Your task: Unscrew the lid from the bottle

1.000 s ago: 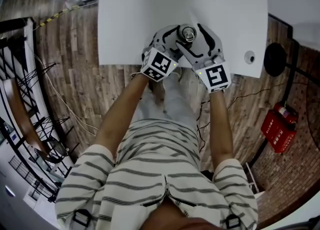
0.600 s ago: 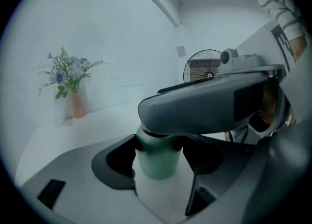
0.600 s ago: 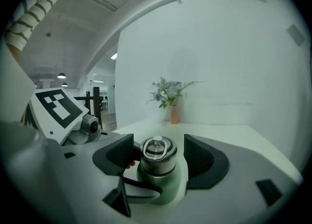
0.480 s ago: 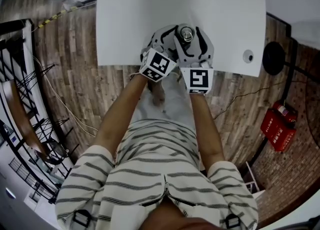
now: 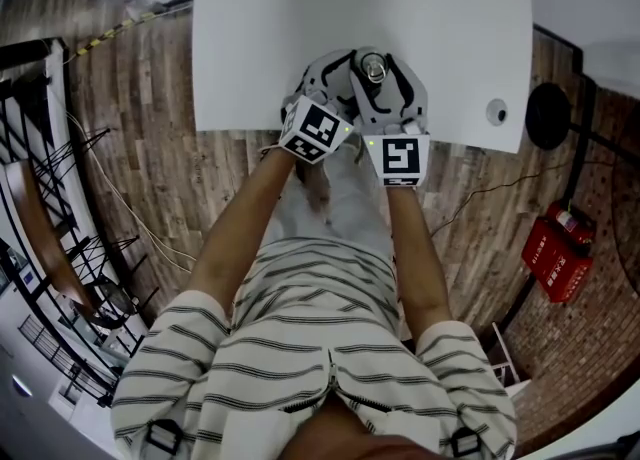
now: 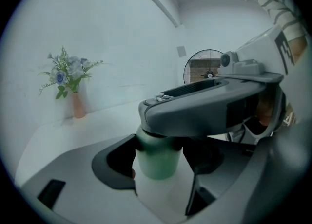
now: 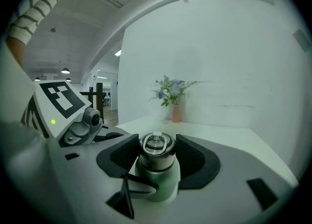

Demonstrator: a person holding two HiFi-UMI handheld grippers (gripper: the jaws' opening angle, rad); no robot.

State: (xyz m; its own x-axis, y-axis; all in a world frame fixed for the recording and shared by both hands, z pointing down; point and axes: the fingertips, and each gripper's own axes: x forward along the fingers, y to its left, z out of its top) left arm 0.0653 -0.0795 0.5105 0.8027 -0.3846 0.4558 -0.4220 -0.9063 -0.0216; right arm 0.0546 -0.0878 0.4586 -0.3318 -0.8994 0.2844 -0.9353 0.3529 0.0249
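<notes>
"Count?"

"One bottle (image 7: 157, 181) with one lid (image 7: 155, 146), upright on the one white table (image 5: 300, 28) near my edge. Two grippers: my left gripper (image 6: 158, 163) clamps the green body, and my right gripper (image 7: 155, 154) has its jaws on the lid, just closing."

"Changes?"

"My right gripper has swung in from the right and now sits squarely behind the bottle."

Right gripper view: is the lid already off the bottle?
No, the metal lid sits on top of the green bottle.

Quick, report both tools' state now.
Left tool: closed on the green bottle.
Right tool: jaws have just been closing, now gripping the lid.
</notes>
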